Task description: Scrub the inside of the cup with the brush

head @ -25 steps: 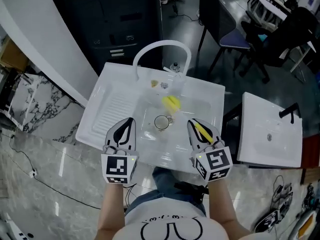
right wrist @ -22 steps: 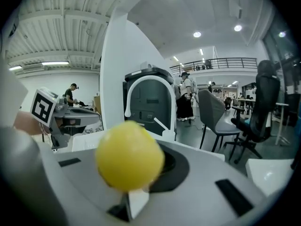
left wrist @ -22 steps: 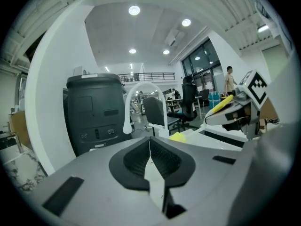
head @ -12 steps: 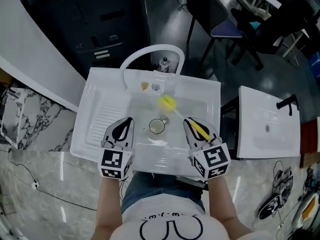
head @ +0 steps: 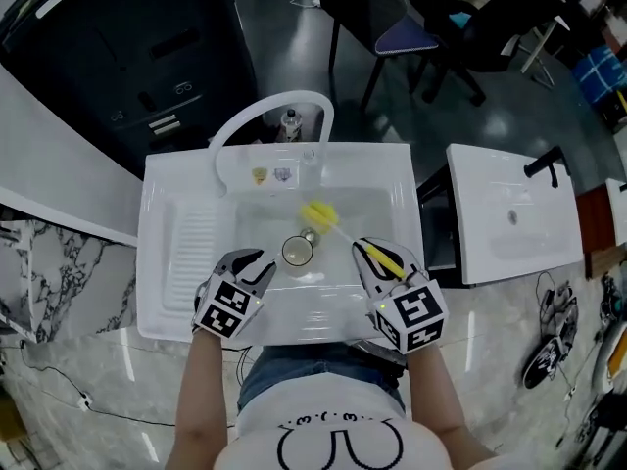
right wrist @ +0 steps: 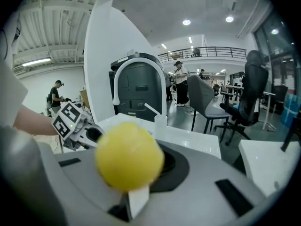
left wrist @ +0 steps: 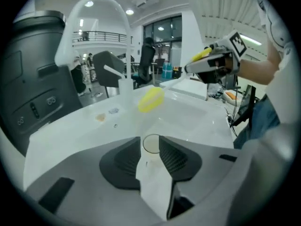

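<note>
Both forearms reached forward from the person's body, low over the near rim of the white ceramic sink with a ribbed drainboard (head: 157, 262). The left gripper (head: 253, 265) tipped steeply down into the basin, its marker cube nearest the body. Its jaws had just been opening and stood apart, clamping nothing. In the left gripper view, the small clear glass cup (head: 297, 252) showed right in the gap ahead of the tips, with the pads not pressing on it. In the head view the cup stood upright on the basin floor, just beyond and to the right of the left gripper's tips and to the left of the right gripper's tips. Whether anything lay in the cup could not be told. The right gripper (head: 380, 258) sloped down more gently and pointed inward over the basin. It was clenched on the handle of the yellow sponge-headed brush (head: 320, 214). The brush's handle ran forward from the jaws, and its round head filled the middle of the right gripper view. The head hung over the basin just past the cup, outside it. Farther ahead of both grippers the white arched faucet (head: 231, 113) rose from the sink's back ledge. A second white basin (head: 509, 223) sat well off to the right of the right gripper.
</note>
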The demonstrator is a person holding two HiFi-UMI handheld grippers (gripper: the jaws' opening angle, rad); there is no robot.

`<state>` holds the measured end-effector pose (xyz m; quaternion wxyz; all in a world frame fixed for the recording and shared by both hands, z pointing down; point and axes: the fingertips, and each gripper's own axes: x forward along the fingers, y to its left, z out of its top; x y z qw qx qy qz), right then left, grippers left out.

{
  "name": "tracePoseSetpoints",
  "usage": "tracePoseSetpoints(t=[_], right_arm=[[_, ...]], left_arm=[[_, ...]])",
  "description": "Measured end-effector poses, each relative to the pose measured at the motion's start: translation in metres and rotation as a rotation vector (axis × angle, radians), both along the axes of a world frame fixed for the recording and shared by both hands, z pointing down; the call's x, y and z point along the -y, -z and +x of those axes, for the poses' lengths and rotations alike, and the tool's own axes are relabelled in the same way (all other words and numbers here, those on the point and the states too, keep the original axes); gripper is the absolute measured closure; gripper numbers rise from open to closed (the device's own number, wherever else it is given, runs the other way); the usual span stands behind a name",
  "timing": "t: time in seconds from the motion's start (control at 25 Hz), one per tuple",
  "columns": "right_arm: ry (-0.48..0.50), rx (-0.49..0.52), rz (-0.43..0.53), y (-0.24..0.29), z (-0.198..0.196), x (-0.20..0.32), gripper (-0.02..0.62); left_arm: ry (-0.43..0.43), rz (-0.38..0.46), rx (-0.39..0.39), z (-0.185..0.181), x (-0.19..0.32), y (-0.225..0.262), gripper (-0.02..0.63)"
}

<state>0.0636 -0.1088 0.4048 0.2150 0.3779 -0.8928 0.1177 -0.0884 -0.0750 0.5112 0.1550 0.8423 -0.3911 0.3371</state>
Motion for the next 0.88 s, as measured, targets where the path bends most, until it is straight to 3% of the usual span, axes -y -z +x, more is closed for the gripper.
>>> tracePoseSetpoints(t=[0.28,0.52,0.68,0.88], right_arm=[[-0.033,-0.033,-0.074,-0.019,-0.002,-0.016,0.551],[-0.034,-0.054,-0.139,-0.028,0.0,-0.029,0.551],[-0.021,-0.071,-0.163,-0.03,-0.002,-0.031,0.551],[0.031,-0.082,-0.231,-0.035,-0.013,-0.034,0.551]], left_arm=[[-0.189,-0.147,0.115,0.009,-0.001,-0.064,0.469],[-0.321,-0.201,0.248,0.013,0.001,-0.107,0.469],[-0.379,-0.222,0.284,0.017,0.003,-0.124,0.469],[-0.406,-0.229,0.275,0.022,0.008,-0.134,0.49]])
